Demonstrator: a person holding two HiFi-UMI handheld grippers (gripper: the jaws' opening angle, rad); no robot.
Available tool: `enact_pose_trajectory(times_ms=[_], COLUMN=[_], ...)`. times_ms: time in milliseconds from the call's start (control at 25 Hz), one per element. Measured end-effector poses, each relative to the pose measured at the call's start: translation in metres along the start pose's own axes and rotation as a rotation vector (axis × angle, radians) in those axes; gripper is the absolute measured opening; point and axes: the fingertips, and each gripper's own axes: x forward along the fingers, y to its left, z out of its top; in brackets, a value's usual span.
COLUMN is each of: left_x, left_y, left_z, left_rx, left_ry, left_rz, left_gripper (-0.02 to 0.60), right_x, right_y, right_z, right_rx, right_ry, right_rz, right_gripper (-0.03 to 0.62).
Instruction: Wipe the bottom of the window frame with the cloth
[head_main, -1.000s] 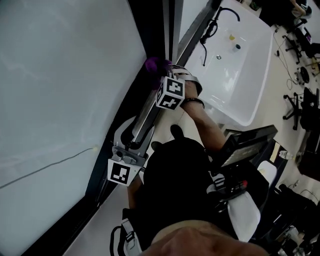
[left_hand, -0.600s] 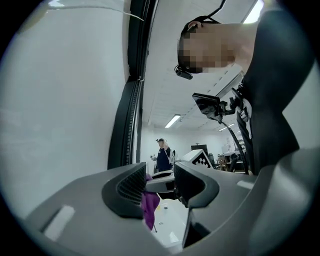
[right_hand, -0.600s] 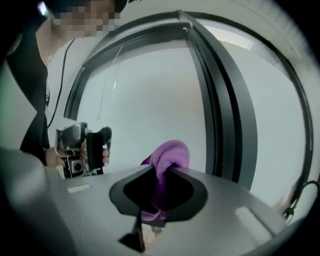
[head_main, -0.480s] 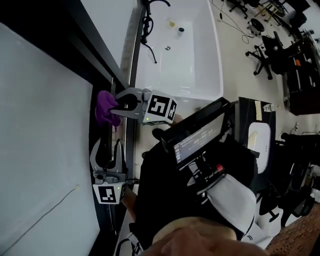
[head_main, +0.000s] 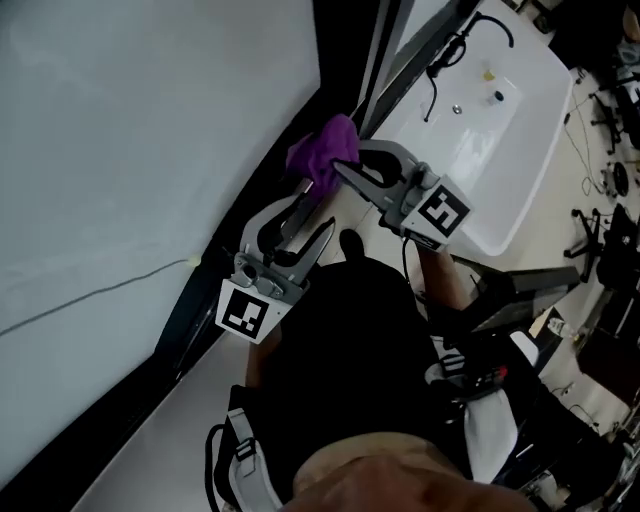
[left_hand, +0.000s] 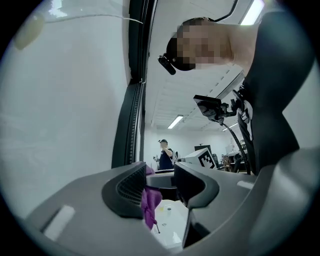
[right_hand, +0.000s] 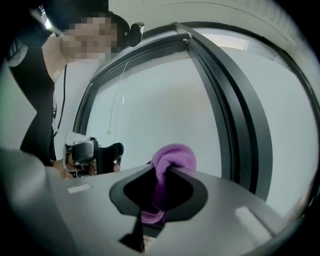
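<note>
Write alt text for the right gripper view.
The right gripper is shut on a bunched purple cloth, in front of a pale window pane and its dark frame. The left gripper shows at the left.

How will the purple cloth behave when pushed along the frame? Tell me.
Likely floppy: the purple cloth bunches and folds over where the right gripper pinches it. Probably light, since a small pinch holds the whole wad. Its fuzzy surface should drag rather than slip on the window frame, so it may crumple when pushed.
</note>
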Motion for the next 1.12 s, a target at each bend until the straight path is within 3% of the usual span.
enact_pose_trajectory(times_ms=[360,1120], left_x=[-0.018,0.002], left_y=[0.014,-0.002], left_z=[0.005,0.006], left_rx=[0.000,0.018], left_ry=[0.009,0.030], left_rz=[0.052,0.056], left_gripper=[0.181,0.181], right_x=[0.018,-0.003], right_y=[0.015,0.013], right_z=[0.005,0.017], right_rx=[-0.026,-0.025], right_ry=[0.002,-0.033], right_rz=[0.046,0.081], right_gripper=[0.052,0.052])
